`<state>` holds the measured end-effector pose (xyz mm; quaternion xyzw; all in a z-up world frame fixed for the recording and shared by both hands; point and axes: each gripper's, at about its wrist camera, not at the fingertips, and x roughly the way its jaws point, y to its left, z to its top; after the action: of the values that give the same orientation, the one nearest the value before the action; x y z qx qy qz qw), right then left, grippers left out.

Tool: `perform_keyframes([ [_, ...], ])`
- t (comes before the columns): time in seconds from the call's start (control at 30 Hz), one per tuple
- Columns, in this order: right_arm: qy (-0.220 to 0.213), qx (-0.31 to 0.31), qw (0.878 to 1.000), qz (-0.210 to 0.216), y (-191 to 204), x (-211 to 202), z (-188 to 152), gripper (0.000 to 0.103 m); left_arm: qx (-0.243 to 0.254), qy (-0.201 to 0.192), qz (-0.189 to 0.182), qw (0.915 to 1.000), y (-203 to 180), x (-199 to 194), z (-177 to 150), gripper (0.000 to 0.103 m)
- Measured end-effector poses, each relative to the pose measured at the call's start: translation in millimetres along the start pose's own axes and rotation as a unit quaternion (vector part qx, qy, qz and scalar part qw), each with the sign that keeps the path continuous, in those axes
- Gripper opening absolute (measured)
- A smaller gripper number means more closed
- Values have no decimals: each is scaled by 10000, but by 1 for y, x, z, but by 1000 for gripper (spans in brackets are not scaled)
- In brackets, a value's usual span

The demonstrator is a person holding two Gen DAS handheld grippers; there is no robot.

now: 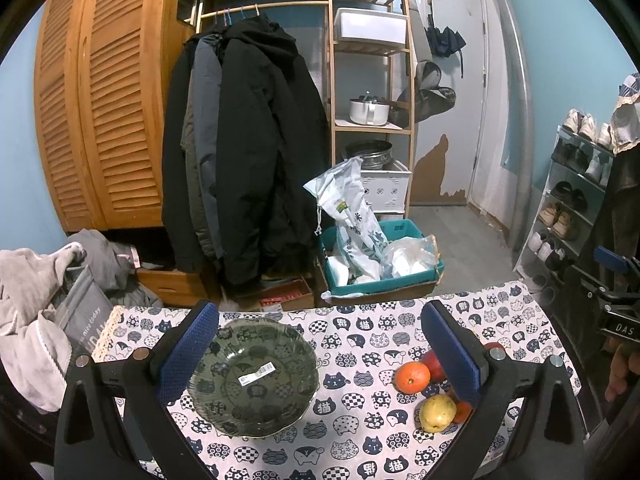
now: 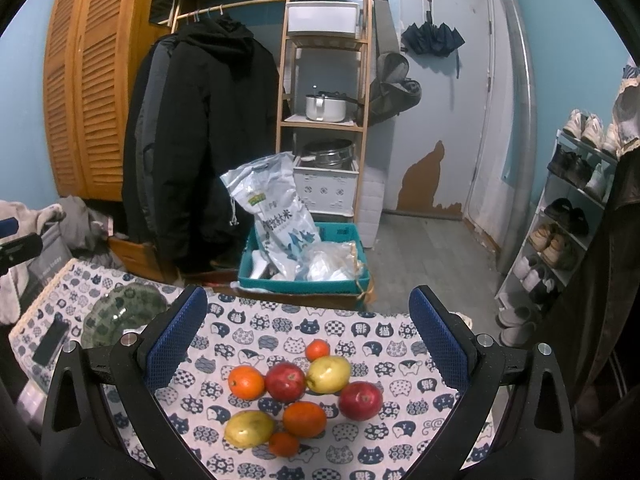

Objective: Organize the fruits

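Observation:
A green glass bowl [image 1: 253, 376] sits empty on the cat-print tablecloth [image 1: 352, 344]; it also shows in the right wrist view [image 2: 120, 312] at the left. A cluster of fruit lies on the cloth: two red apples [image 2: 285, 381] [image 2: 360, 400], two yellow pears [image 2: 329, 374] [image 2: 248, 428], and several oranges [image 2: 246, 381]. In the left wrist view an orange [image 1: 412, 377] and a pear [image 1: 437, 413] show. My left gripper [image 1: 320, 354] is open above the bowl. My right gripper [image 2: 308, 344] is open above the fruit. Both are empty.
A dark phone [image 2: 50, 340] lies on the cloth's left edge. Past the table's far edge stand a teal crate [image 2: 304, 264] with bags, hanging coats [image 1: 240, 160], a wooden shelf [image 1: 372, 100] and a shoe rack [image 2: 568, 220]. Clothes [image 1: 36, 312] pile at the left.

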<state>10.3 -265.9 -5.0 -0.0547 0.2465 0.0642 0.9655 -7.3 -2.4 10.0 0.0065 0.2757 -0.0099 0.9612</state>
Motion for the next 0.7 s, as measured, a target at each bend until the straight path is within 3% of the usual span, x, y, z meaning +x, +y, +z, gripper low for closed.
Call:
perform_keyframes([
  [0.7, -7, 8, 10000, -3, 0, 0, 0, 99, -35, 23, -47, 10000, -3, -3, 1, 102],
])
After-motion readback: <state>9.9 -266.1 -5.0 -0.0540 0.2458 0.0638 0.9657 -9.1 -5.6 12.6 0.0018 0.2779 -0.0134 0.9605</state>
